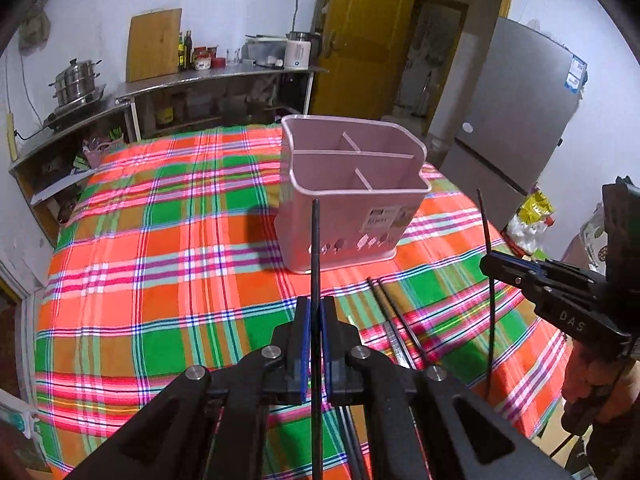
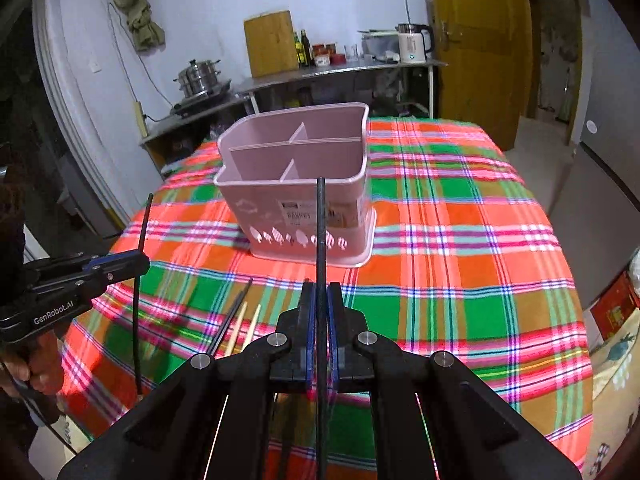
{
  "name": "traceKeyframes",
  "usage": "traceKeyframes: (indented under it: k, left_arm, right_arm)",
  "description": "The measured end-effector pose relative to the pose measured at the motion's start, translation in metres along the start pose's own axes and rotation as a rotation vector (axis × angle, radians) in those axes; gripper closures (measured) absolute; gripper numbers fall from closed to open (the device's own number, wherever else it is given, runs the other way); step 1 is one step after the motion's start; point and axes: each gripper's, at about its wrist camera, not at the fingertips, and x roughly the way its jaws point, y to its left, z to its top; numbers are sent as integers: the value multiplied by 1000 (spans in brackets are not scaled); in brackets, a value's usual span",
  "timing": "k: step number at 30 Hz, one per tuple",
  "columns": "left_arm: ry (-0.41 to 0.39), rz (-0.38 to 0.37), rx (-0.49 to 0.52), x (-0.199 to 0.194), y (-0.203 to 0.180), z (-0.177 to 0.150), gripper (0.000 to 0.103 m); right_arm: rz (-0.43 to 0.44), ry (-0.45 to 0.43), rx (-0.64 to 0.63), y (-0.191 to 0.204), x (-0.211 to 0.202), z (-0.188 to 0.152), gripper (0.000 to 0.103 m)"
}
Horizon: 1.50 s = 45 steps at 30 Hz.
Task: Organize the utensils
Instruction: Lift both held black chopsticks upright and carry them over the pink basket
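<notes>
A pink utensil holder [image 1: 352,200] [image 2: 296,196] with several empty compartments stands upright on the plaid tablecloth [image 1: 160,240]. My left gripper [image 1: 315,300] is shut on a black chopstick [image 1: 315,240] that points up toward the holder. It shows at the left edge of the right wrist view as the left gripper [image 2: 142,260], with its chopstick [image 2: 138,320] lifted off the cloth. My right gripper [image 2: 321,286] is shut on another black chopstick [image 2: 320,220]; the left wrist view catches the right gripper [image 1: 486,264] and its stick [image 1: 490,320]. Both grippers hover in front of the holder.
More black chopsticks [image 1: 394,320] [image 2: 234,316] and two pale wooden ones [image 2: 244,328] lie on the cloth between the grippers. Behind the table are a steel counter [image 1: 208,76] with pots, a cutting board and a kettle, a yellow door [image 1: 360,40] and a grey fridge [image 1: 516,120].
</notes>
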Motion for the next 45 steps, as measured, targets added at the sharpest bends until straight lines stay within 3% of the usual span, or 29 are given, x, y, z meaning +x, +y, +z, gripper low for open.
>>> traceKeyframes:
  k: [21,30,38,45]
  left_arm:
    - [-98,-32,10,-47,-7,46,98]
    - [-146,-62,23,-63,-14,92,98]
    - [-236,-67,10,-82,-12,141,98]
    - [-259,-52,-11,-69,-4,164,98]
  right_arm:
    - [30,-128,-38,18,-44,33,98]
    - [47,-193,-57,29,-52,69,98]
    - [59,-287,-54,38,-59,110,98]
    - [62,-345,-24,38,-54,133,98]
